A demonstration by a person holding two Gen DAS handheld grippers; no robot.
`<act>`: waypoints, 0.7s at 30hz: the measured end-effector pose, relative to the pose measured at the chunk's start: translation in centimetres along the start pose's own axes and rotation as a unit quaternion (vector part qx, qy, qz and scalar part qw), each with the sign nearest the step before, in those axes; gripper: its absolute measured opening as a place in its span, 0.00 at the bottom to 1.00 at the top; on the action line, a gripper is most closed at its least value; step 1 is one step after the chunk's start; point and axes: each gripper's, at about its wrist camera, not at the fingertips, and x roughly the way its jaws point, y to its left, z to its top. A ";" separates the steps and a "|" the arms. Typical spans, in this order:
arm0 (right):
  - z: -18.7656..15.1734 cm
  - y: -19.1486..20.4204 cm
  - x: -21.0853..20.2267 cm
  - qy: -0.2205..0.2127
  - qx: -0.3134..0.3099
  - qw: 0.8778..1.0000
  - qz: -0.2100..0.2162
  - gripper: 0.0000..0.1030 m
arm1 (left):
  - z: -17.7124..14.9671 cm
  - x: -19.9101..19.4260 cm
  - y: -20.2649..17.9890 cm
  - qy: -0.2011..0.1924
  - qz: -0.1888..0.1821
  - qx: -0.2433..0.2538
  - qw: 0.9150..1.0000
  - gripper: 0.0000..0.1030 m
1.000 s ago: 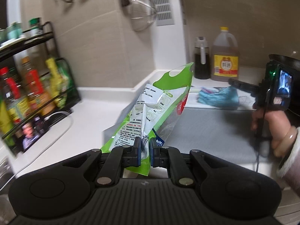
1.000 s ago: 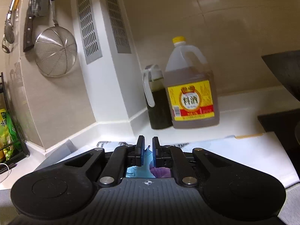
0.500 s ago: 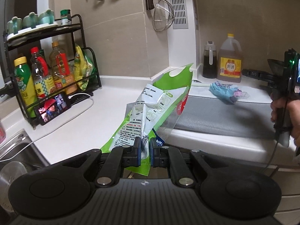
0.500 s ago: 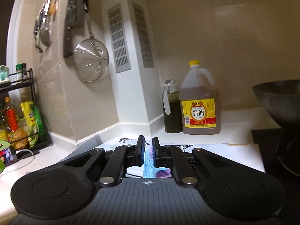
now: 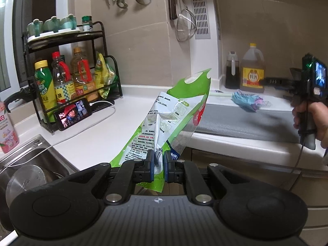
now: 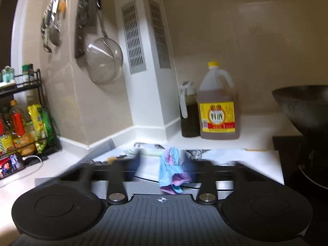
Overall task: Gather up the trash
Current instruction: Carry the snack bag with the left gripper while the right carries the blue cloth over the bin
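My left gripper [image 5: 158, 162] is shut on a crumpled green and white plastic food bag [image 5: 170, 121], held upright in front of the counter edge. A crumpled blue and purple wrapper [image 5: 248, 101] lies on white paper on the counter. In the right wrist view the wrapper [image 6: 171, 172] sits between my right gripper's [image 6: 164, 164] spread, motion-blurred fingers. The right gripper is open and empty; it also shows at the far right of the left wrist view [image 5: 307, 86], in a hand.
A grey mat [image 5: 235, 123] covers the counter. A yellow-labelled jug [image 6: 218, 106] and a dark bottle [image 6: 188, 110] stand at the back wall. A black wok [image 6: 303, 106] is at right. A bottle rack [image 5: 67, 78], a phone [image 5: 71, 114] and a sink [image 5: 30, 164] are at left.
My right gripper has opened from nearly shut to wide, with the wrapper between its fingers. Both grippers have drawn back from the counter; the left still holds the bag.
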 end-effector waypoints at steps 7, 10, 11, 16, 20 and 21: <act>-1.1 -0.7 4.5 0.052 -0.052 0.997 -0.013 0.86 | 0.9 1.2 -0.1 0.005 0.002 -0.002 1.000 0.09; -1.0 -0.9 7.6 0.075 -0.081 0.994 -0.017 0.89 | 1.2 1.9 -0.1 0.009 0.002 0.000 1.000 0.09; -0.9 -0.9 8.9 0.088 -0.092 0.992 -0.015 0.90 | 1.4 2.1 -0.2 0.011 0.003 0.000 1.000 0.09; -0.8 -0.8 14.3 0.151 -0.114 0.982 -0.005 0.92 | 1.7 3.1 -0.3 0.019 0.007 -0.002 1.000 0.09; -1.7 -0.7 16.1 0.198 -0.109 0.974 0.000 0.26 | 1.8 3.4 -0.1 0.021 0.007 -0.008 1.000 0.09; -1.9 -0.5 15.7 0.189 -0.114 0.975 -0.011 0.20 | 1.8 3.5 0.0 0.021 0.007 -0.008 1.000 0.09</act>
